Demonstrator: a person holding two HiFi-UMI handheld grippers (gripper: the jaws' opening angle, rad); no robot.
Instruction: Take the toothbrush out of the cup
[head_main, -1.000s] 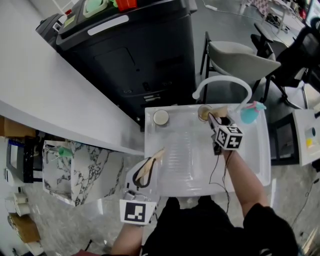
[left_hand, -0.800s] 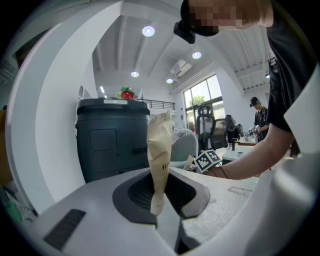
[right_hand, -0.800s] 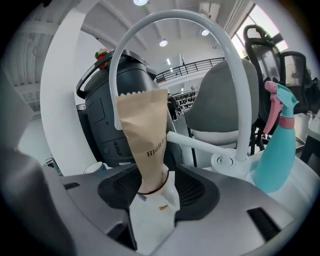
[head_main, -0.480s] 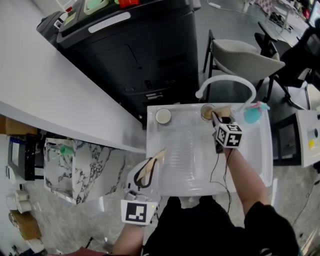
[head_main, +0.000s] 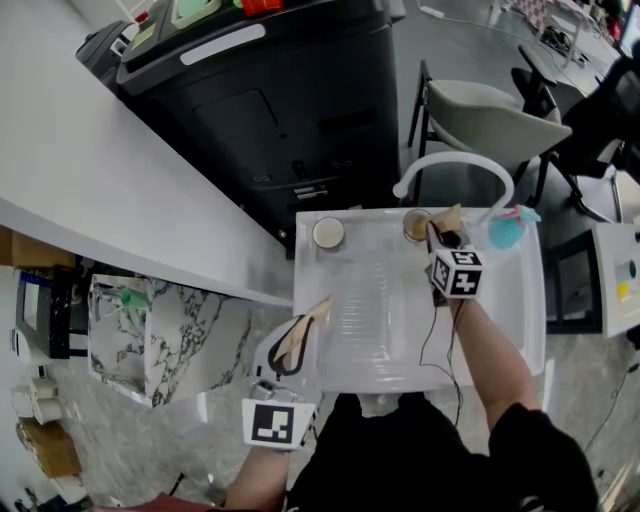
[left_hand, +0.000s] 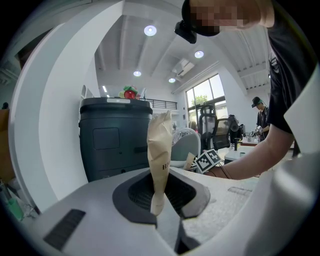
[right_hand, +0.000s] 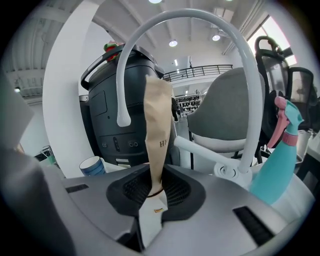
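A brown cup stands at the back of the white sink, under the faucet. A toothbrush in a tan paper wrapper rises from beside its rim. My right gripper is closing on that wrapper, and the pads touch it on both sides. The cup is hidden in the right gripper view. My left gripper sits off the sink's front left corner. It is shut on a second paper-wrapped toothbrush that stands upright between its jaws.
A white and blue cup sits at the sink's back left. A teal spray bottle stands at the back right. Behind the sink are a large black bin and a grey chair.
The right gripper has rolled slightly at the brown cup, with the wrapped toothbrush still at its tip. The left gripper and its toothbrush have stayed where they were.
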